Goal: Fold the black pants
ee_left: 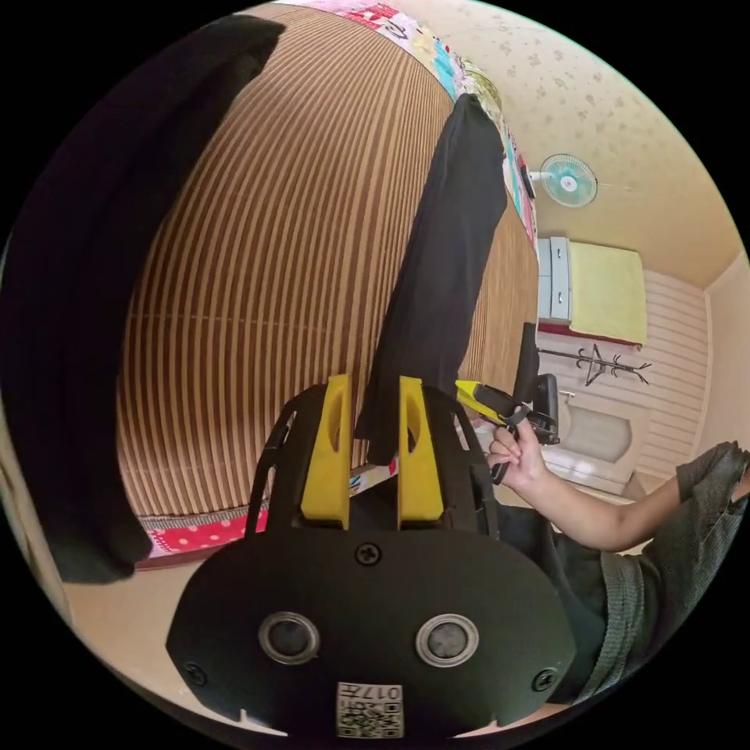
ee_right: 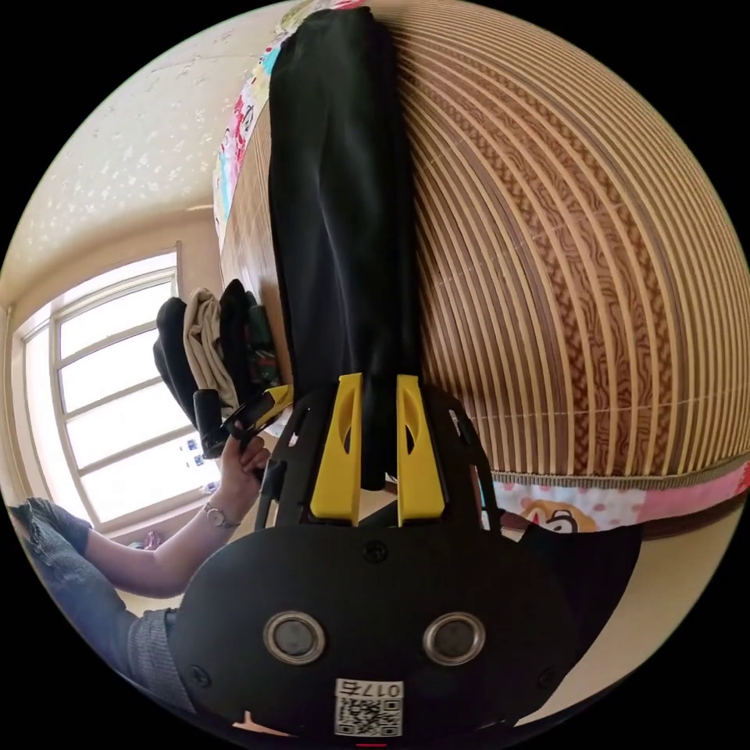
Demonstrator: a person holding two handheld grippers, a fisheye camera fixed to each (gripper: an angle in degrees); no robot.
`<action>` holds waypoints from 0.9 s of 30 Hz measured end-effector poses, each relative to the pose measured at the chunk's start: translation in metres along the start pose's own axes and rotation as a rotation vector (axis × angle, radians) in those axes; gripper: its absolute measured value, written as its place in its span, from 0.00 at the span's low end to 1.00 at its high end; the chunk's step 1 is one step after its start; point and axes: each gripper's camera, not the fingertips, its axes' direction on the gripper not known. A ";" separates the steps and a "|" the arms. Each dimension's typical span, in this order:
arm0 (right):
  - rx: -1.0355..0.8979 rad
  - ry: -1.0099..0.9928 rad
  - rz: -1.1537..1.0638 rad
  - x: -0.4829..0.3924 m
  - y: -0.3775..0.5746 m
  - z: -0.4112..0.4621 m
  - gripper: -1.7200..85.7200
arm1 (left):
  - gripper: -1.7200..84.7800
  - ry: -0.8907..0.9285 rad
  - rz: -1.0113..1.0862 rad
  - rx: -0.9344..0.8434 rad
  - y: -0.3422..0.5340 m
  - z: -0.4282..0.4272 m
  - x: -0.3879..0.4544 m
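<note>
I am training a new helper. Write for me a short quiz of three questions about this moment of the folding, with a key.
1. True or false: the left gripper has both yellow jaws closed on the black pants.
2. What do the pants lie on?
A. a bare wooden floor
B. a striped bamboo mat
C. a glass table
3. Fill the gap: in the right gripper view, the right gripper grips the pants at the end ____ to the camera.

Key
1. true
2. B
3. nearest
</note>
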 end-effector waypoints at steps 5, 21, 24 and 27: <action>0.032 0.126 -0.013 -0.017 -0.007 0.019 0.10 | 0.09 -0.044 0.087 -0.167 -0.013 0.036 0.012; -0.220 0.412 -0.136 0.029 0.085 -0.061 0.08 | 0.10 0.110 0.095 -0.327 0.034 0.074 0.069; -0.052 0.161 -0.027 0.068 0.063 -0.109 0.13 | 0.15 0.304 -0.014 -0.153 0.002 0.063 0.045; 0.106 -0.080 -0.008 0.098 0.026 -0.139 0.16 | 0.16 0.454 -0.064 -0.013 -0.039 0.062 0.026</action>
